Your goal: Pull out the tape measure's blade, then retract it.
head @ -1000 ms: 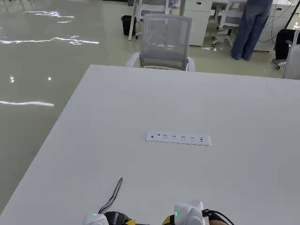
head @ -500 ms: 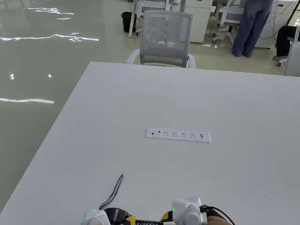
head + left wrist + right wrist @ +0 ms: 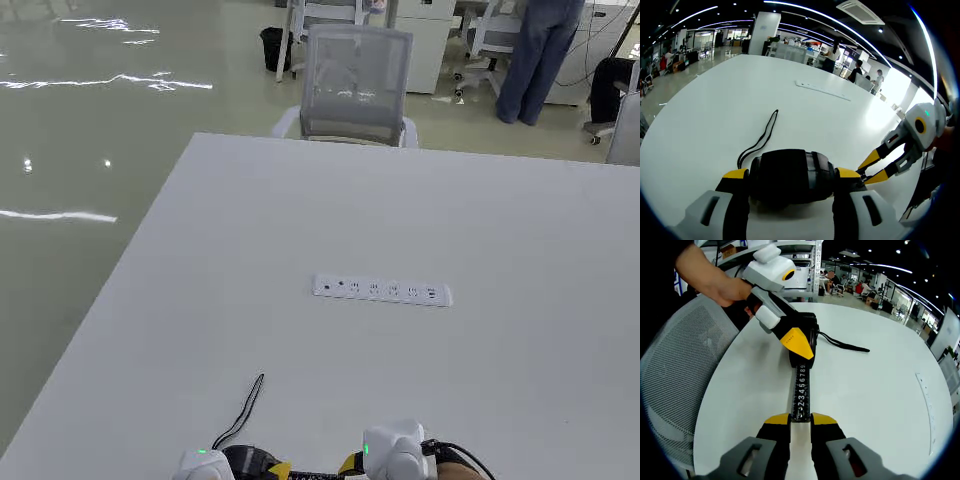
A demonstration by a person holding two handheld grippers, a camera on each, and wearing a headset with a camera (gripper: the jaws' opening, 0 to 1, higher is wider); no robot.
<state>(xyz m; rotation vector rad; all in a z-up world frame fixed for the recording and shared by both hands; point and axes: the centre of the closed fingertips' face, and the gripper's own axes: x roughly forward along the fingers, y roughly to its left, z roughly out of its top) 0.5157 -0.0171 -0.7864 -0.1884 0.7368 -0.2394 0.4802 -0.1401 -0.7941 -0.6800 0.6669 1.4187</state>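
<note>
**Location.** You have the tape measure (image 3: 811, 330) lying on the white table (image 3: 300, 230) at its near edge, directly in front of you. Its black wrist cord (image 3: 763, 135) trails loose across the surface toward the power strip (image 3: 382, 291), clear of both tools.

**Left gripper (image 3: 791, 173).** The jaws are set wide, with one yellow tip on each side of the black case and both in contact. Judgement: this is an anchoring hold. You clamp the case so that it cannot slide along the table while the blade is drawn out of it.

**Right gripper (image 3: 800, 419).** The jaws are brought almost together and pinch the free end of the blade (image 3: 801, 390) from both sides. A short run of printed scale is readable between the tips and the case, and it lies straight. Judgement: you hold the end rather than the middle so that the pull runs in line with the case mouth and the blade does not kink.

**Arrangement.** The two grippers face one another at close range, with the blade spanning the gap between them. Judgement: extension is at an early stage and retraction is not yet begun.

**Risk.** If the right pinch slips, the blade is likely to snap back into the case. Return it under a controlled hold.
</note>
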